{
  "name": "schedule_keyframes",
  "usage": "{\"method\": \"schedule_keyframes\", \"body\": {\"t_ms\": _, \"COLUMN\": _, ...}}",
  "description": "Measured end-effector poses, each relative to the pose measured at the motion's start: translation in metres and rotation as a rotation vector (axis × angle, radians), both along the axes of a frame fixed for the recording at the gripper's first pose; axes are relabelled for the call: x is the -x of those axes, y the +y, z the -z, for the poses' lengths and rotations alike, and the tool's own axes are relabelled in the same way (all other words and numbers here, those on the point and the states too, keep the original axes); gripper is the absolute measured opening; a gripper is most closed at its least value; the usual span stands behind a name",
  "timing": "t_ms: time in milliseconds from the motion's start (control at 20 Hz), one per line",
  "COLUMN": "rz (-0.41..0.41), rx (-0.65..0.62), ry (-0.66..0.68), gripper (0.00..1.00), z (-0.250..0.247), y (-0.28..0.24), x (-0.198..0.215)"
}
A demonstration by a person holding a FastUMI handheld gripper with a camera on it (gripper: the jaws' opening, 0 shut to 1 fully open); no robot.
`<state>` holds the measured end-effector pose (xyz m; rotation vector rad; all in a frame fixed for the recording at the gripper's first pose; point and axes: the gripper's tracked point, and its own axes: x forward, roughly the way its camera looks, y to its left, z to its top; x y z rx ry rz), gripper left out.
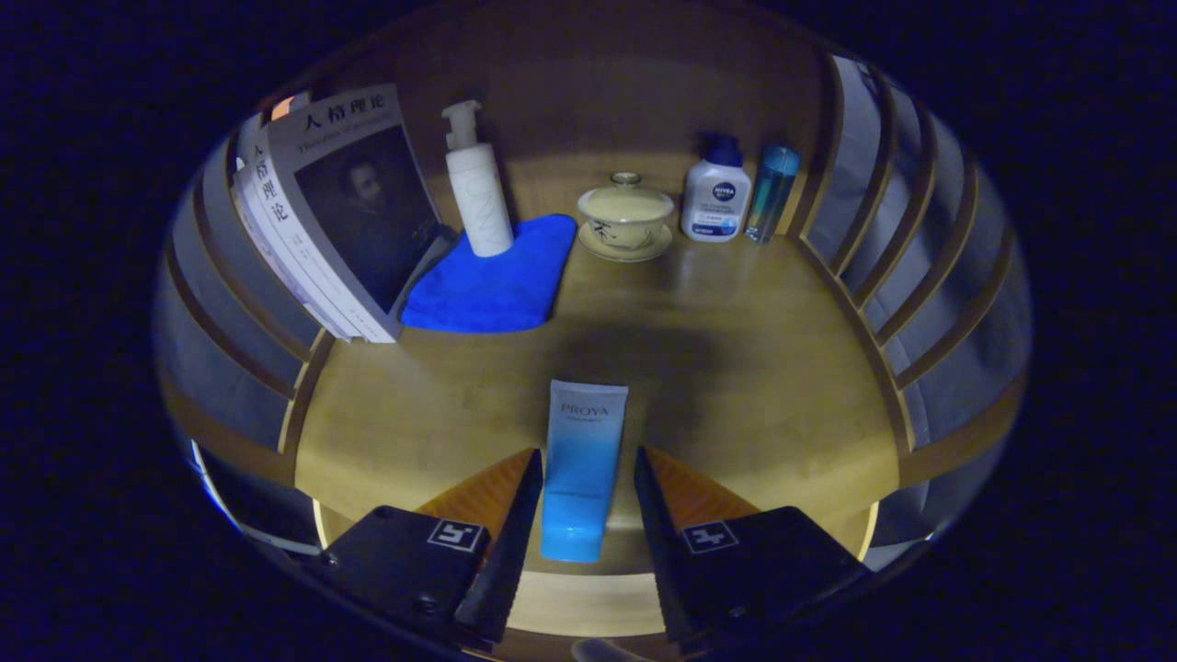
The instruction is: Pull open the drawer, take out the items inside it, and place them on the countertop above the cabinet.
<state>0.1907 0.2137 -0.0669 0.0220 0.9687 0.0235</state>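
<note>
Gripper (586, 478) jaws stood open around a blue cream tube (581, 478) lying on the wooden countertop (754, 368).
Neither of the 2 fingers visibly pressed it; the tube looked light, soft and slick, best pinched mid-body, gently.

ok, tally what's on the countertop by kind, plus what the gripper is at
Bottles: 3: pump bottle, white bottle, teal bottle
Tubes: 1: blue tube, lying between the fingers of the gripper, which is open
Lidded cups: 1
Cloths: 1
Books: a leaning stack, exact number unclear
Total: 6, plus the books
</note>
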Motion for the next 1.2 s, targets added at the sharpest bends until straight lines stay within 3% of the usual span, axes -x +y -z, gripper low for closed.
{"method": "schedule_keyframes", "body": {"t_ms": 400, "rz": -0.046, "rx": -0.028, "ry": -0.215, "gripper": 0.64, "z": -0.043, "y": 0.008, "x": 0.036}}
{"method": "schedule_keyframes", "body": {"t_ms": 550, "rz": -0.081, "rx": -0.083, "ry": -0.31, "gripper": 0.7, "z": -0.055, "y": 0.019, "x": 0.066}}
{"method": "schedule_keyframes", "body": {"t_ms": 600, "rz": -0.085, "rx": -0.099, "ry": -0.346, "gripper": 0.78, "z": -0.06, "y": 0.02, "x": 0.076}}
{"method": "schedule_keyframes", "body": {"t_ms": 800, "rz": -0.113, "rx": -0.099, "ry": -0.521, "gripper": 0.79, "z": -0.077, "y": 0.018, "x": 0.116}}
{"method": "schedule_keyframes", "body": {"t_ms": 1000, "rz": -0.106, "rx": -0.14, "ry": -0.689, "gripper": 0.96, "z": -0.083, "y": 0.017, "x": 0.162}}
{"method": "schedule_keyframes", "body": {"t_ms": 1200, "rz": -0.101, "rx": -0.185, "ry": -0.841, "gripper": 0.96, "z": -0.09, "y": 0.015, "x": 0.211}}
